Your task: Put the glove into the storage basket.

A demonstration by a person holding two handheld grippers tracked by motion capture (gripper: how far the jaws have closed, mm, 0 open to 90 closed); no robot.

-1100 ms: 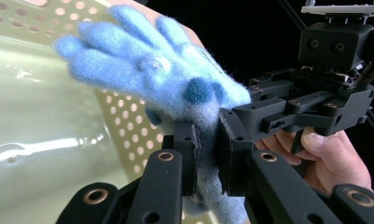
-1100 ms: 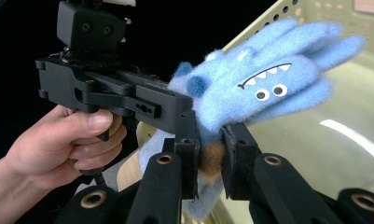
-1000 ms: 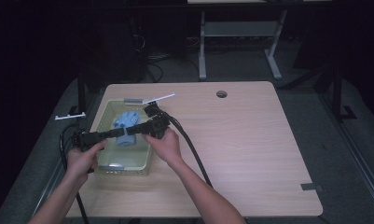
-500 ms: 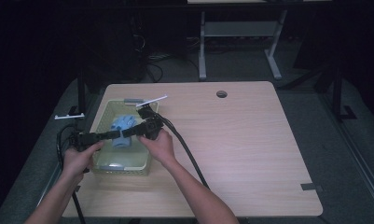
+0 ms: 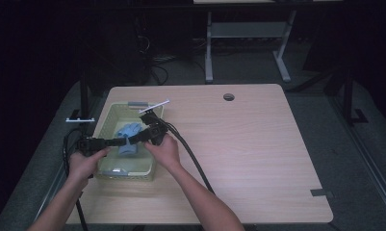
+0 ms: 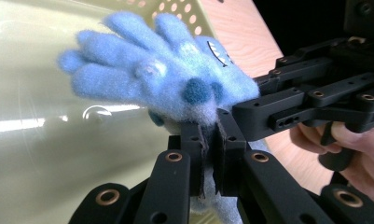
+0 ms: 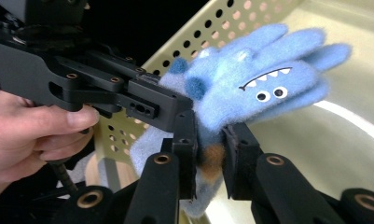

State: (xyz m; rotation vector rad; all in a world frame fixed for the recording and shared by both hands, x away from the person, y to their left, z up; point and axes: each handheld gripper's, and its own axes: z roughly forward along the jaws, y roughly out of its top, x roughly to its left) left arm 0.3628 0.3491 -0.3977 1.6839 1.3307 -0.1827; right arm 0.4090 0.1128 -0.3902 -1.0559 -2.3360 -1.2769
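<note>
Both grippers pinch the blue glove (image 6: 166, 88) at its cuff, inside the basket (image 5: 109, 120). The left gripper (image 6: 210, 154) and right gripper (image 7: 208, 154) have their fingers closed on it from opposite sides, glove tips pointing away.

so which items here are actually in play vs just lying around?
In play:
- blue fuzzy glove
- left gripper and right gripper, both clamped on it
- yellow-green basket under it

Lying about:
- white stick on the basket rim
</note>
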